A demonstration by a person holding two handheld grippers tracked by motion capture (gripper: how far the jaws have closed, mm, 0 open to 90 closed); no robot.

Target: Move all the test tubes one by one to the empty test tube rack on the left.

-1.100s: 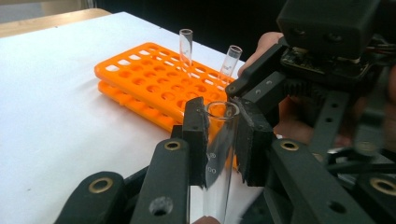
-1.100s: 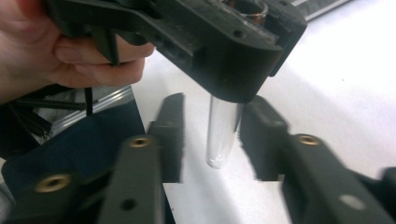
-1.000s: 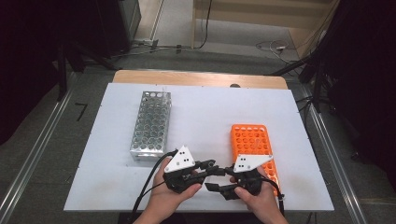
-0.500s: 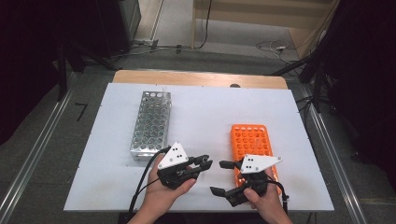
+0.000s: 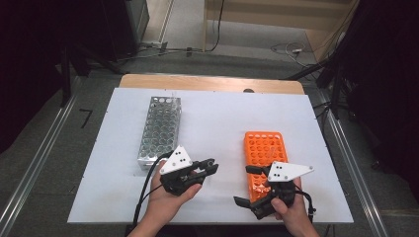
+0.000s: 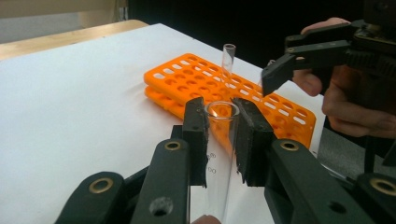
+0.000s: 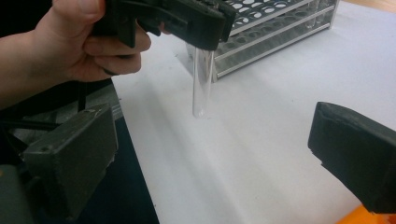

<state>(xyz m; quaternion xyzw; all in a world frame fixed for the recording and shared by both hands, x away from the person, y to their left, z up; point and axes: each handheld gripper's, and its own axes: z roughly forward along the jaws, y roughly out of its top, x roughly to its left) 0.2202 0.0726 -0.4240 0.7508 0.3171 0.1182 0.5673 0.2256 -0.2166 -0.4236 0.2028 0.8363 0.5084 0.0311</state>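
Observation:
My left gripper [image 5: 211,168] [image 6: 222,116] is shut on a clear glass test tube [image 6: 218,158], which it holds by the upper part, near the rim. In the right gripper view the tube [image 7: 201,86] hangs upright from the left gripper [image 7: 208,25], its round end just above the white sheet. My right gripper [image 5: 245,185] [image 7: 212,154] stands wide open beside the tube, apart from it. Its jaws have just been opening and nothing is between them. One of its fingertips [image 6: 274,77] hovers over the orange rack [image 5: 264,148] [image 6: 187,77].
One clear tube [image 6: 228,58] stands in the orange rack at the right. A metal tube rack [image 5: 159,129] [image 7: 275,32] stands at the left behind my left hand. Both sit on a white sheet [image 5: 217,118] over a wooden table, with floor and rails around.
The right gripper has pulled away from the left gripper toward the right and the near edge, and its jaws have spread wide. The left gripper has kept still with the tube.

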